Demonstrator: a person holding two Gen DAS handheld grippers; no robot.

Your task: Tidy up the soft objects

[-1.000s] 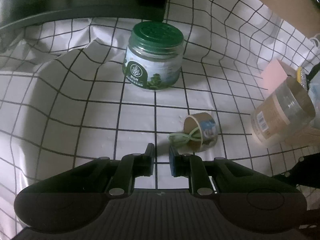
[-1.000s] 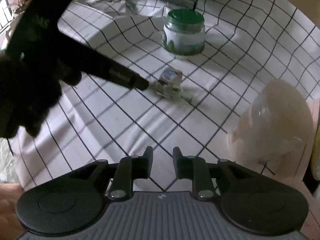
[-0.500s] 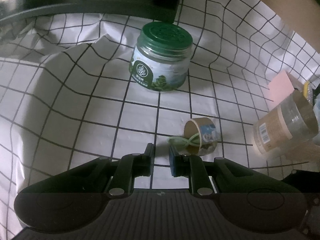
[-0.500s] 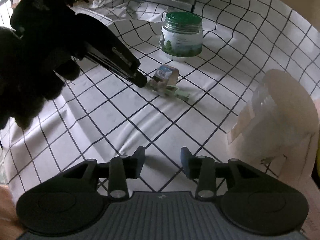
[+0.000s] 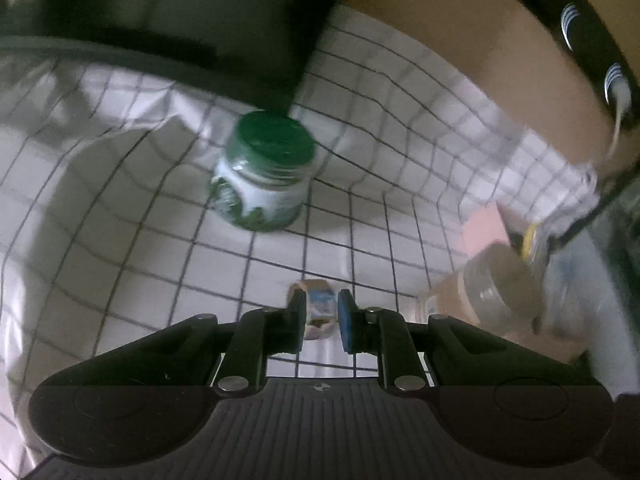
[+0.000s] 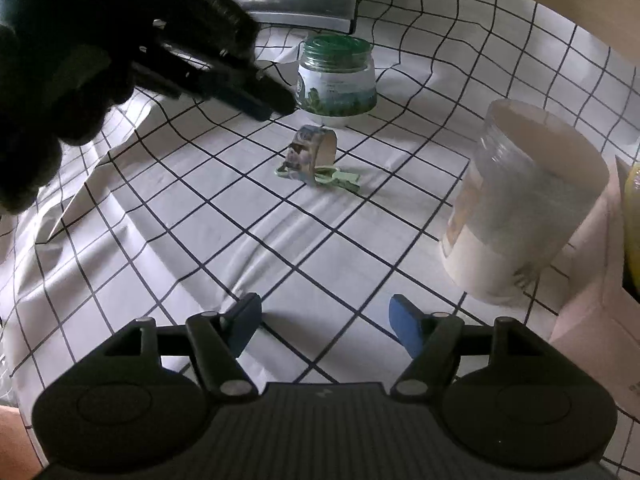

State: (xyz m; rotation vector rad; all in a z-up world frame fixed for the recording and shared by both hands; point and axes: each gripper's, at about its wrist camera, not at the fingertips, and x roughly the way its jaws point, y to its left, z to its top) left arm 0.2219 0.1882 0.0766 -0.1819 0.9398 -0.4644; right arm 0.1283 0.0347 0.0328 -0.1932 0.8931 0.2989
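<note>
Fingers of my right tool [image 6: 325, 322] have just been spreading, nothing between them. Further off, the tape roll [image 6: 311, 153] lies on the checked counter [image 6: 280, 248], untouched; my left tool [image 6: 276, 106] hovers above it, nearly closed, empty. Sorting has barely begun.

I see a small tape roll [image 6: 311, 151] lying on the checked cloth, a cardboard ring with a printed blue and brown band, tipped on its side with the hollow core facing about two o'clock. A pale green cord [image 6: 335, 177] is looped through it and trails toward four o'clock. In the left wrist view the roll [image 5: 319, 309] is blurred, low at six o'clock
</note>
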